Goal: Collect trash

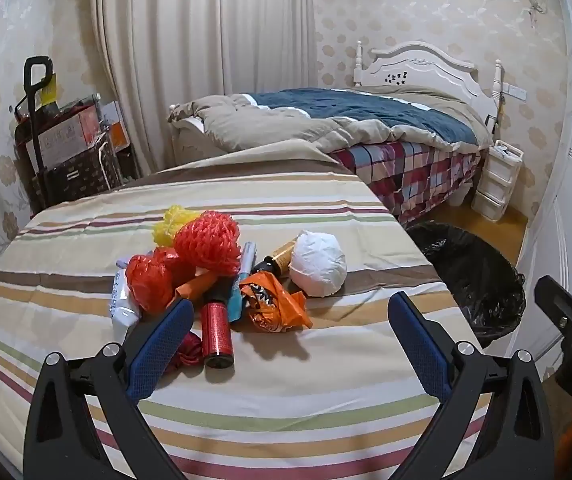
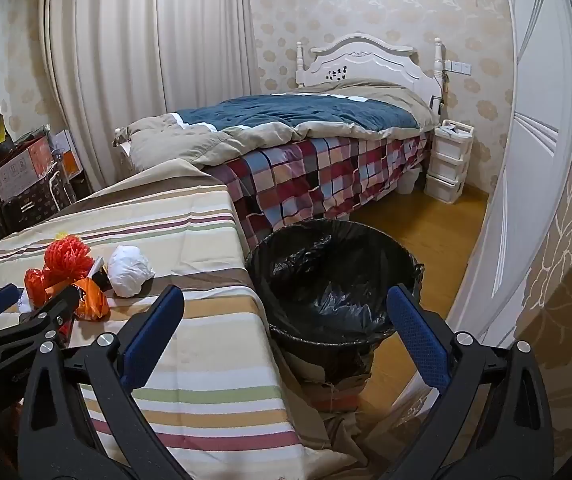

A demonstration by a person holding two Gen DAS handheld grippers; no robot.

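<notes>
Striped cloth on the table (image 1: 325,420) has your trash pile: red foam net (image 1: 207,242), white paper wad (image 1: 317,263), orange wrapper (image 1: 274,304), red tube (image 1: 216,334). Your left gripper (image 1: 289,328) hangs wide open over it, holding nothing. Right gripper (image 2: 286,320) is also wide open and empty, above the black-lined bin (image 2: 333,280) beside the table.

left claw (image 1: 289,316): spread wide, empty | right claw (image 2: 284,312): spread wide, empty

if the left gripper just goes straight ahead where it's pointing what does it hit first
Most likely the orange wrapper at the near edge of the trash pile, between the open fingers of the left gripper. The red tube lies just beside it; depth is unclear.
</notes>
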